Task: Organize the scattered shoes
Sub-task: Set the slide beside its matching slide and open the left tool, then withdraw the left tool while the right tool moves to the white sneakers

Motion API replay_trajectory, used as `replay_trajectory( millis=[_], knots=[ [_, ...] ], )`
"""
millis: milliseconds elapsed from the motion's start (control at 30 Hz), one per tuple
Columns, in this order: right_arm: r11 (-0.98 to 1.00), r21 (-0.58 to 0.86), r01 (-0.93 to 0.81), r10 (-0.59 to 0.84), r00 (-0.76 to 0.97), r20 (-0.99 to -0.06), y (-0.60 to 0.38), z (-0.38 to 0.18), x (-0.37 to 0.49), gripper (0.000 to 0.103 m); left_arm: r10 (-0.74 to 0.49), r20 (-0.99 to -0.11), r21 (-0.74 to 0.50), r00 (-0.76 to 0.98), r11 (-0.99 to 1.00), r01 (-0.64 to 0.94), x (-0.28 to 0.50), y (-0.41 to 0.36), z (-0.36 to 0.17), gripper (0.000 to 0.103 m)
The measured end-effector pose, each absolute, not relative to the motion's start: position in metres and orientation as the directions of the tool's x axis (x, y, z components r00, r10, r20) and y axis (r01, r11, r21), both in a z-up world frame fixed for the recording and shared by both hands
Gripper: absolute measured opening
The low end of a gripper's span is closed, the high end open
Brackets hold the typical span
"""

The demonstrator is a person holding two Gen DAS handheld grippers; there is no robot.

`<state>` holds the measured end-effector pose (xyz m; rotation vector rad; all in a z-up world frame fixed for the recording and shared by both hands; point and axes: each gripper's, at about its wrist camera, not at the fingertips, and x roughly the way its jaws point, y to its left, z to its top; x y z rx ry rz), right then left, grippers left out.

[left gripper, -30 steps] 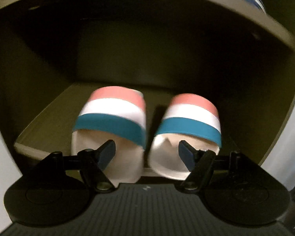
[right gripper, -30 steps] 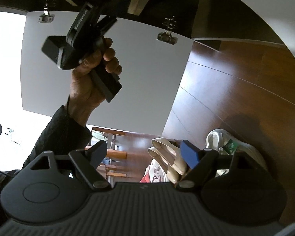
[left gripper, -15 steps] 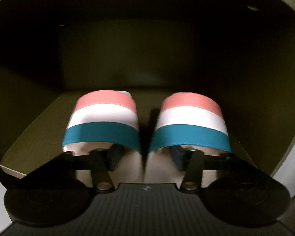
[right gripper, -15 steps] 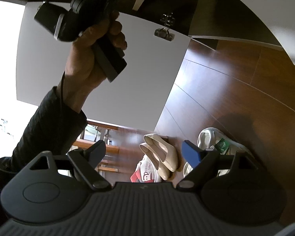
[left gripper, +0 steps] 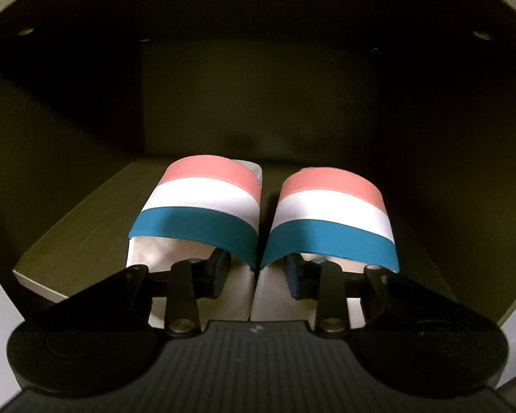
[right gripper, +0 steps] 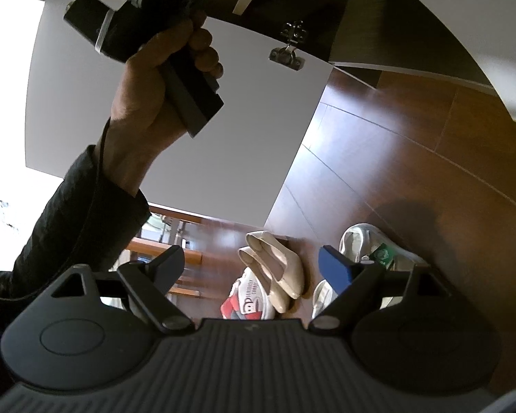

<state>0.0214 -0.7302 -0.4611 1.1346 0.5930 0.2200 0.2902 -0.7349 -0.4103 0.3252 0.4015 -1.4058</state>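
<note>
slides toes toward shelf back (side by side) | left tongs clamp their inner edges | right tongs apart

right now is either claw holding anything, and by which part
The left claw pinches the pair of striped slides together by their adjoining inner sides, just behind the straps, on the cabinet shelf. The right claw is open and holds nothing.

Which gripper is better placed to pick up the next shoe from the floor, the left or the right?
The right gripper, probably. It is open and faces the beige heels on the floor, while the left gripper is inside the shelf on the striped slides.
</note>
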Motion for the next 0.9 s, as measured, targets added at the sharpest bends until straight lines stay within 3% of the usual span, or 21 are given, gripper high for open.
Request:
replay_trajectory(
  millis=[133,400,600,733,800,900],
  knots=[
    [0.478,0.868,0.135,0.428,0.827,-0.365,-0.729,-0.457,0.024,0.086,-0.879,-0.467,-0.003,0.098,0.112,0.994,0.289,-0.709,-0.408,0.054],
    [0.65,0.737,0.186,0.322,0.811,-0.488,-0.72,-0.448,0.026,0.09,-0.855,-0.449,-0.057,0.259,0.317,0.947,0.292,-0.592,-0.397,0.065],
    [0.842,0.51,0.174,0.22,0.754,-0.619,-0.703,-0.434,0.044,0.099,-0.742,-0.52,-0.053,0.422,0.521,0.852,0.273,-0.503,-0.402,0.073],
    [0.897,0.424,0.128,0.214,0.712,-0.669,-0.686,-0.437,0.061,0.1,-0.618,-0.593,-0.021,0.517,0.653,0.757,0.247,-0.422,-0.405,0.085],
    [0.918,0.388,0.079,0.235,0.68,-0.694,-0.673,-0.442,0.073,0.1,-0.556,-0.629,-0.033,0.543,0.717,0.697,0.228,-0.388,-0.413,0.095],
    [0.947,0.312,-0.078,0.296,0.594,-0.749,-0.645,-0.452,0.104,0.1,-0.461,-0.682,-0.045,0.568,0.802,0.596,0.199,-0.338,-0.424,0.1]
  ],
)
